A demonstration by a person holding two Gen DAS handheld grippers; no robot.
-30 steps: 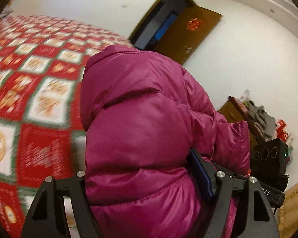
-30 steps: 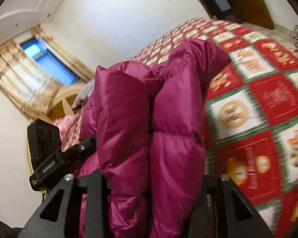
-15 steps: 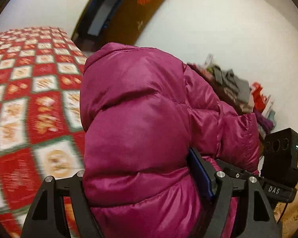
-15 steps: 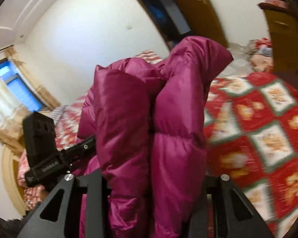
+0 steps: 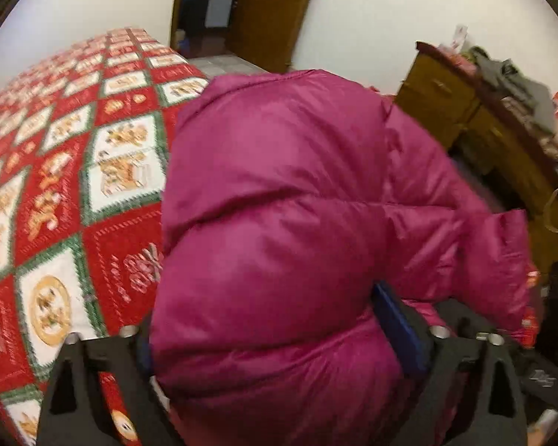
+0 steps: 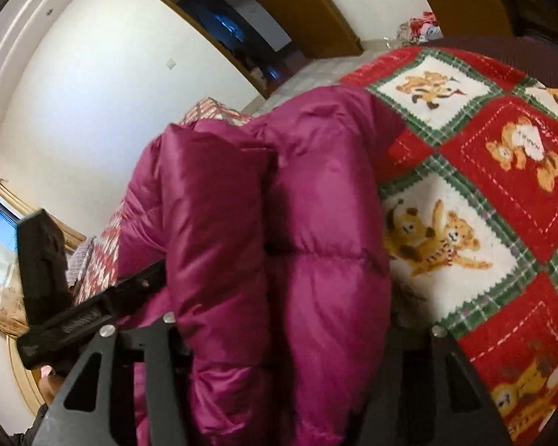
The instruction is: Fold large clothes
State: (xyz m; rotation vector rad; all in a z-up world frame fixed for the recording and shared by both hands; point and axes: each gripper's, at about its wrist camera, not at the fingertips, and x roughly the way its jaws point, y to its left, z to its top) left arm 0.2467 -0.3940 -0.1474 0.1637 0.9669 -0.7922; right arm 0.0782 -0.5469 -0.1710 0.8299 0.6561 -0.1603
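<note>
In the left wrist view, at nine o'clock we see the bed (image 5: pixel 67 193) under its red, green and white quilt; the lettering on its red squares is too blurred for us to read. At the centre bulges the magenta puffer jacket (image 5: pixel 279 223), folded into a thick bundle just above the quilt, between the fingers of the left tool (image 5: pixel 279 353). Its jaws have just been opening and now stand wide, though we cannot tell whether the pads still press the fabric. At two o'clock stands a wooden dresser (image 5: pixel 446 93).

In the right wrist view, the other tool's black body at eight o'clock carries white lettering we cannot make out. The right tool (image 6: pixel 290 334) has the jacket's doubled folds between its fingers, its jaws just opening to a middling width. At three o'clock a teddy-bear patch shows a heart with unreadable writing.
</note>
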